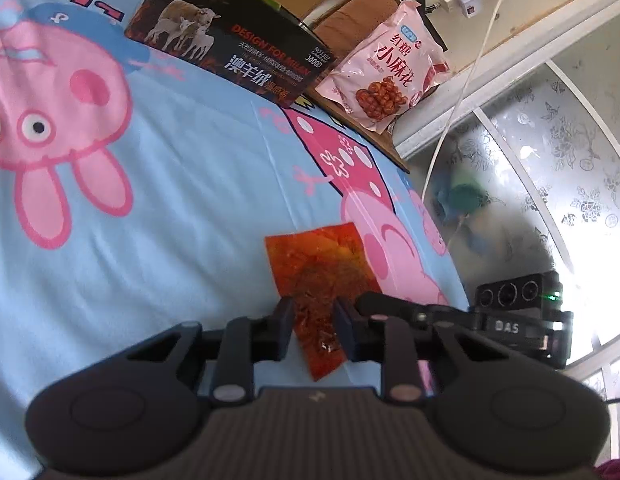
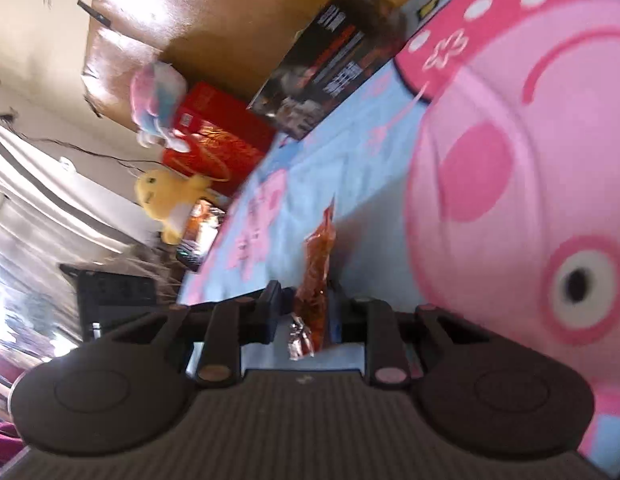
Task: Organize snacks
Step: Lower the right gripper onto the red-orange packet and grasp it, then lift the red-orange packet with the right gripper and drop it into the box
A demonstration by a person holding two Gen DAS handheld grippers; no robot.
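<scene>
- Snack packet (image 1: 316,276), a flat pouch of red-orange spicy strips, lies on the blue cartoon-pig bedsheet (image 1: 150,208) and is caught at one end by both grippers.
- Left gripper (image 1: 313,322) points forward and downward at the sheet; its jaws are clenched on the near end of the packet, one pad on each side.
- Right gripper (image 2: 306,312) is rolled over, so the bed appears tilted in its view; its jaws are also clamped on the packet (image 2: 316,280), whose crinkled silvery edge shows between the fingers.
- In the left view the right gripper's black body sits just beside the left one, to its right.
- Black box (image 1: 230,40) printed with sheep rests at the head of the bed; whether anything is inside cannot be told.
- Pink snack bag (image 1: 386,68) lies beside that box on a wooden ledge.
- Red box (image 2: 218,144) with a yellow plush toy (image 2: 166,196) stands beyond the bed's edge.
</scene>
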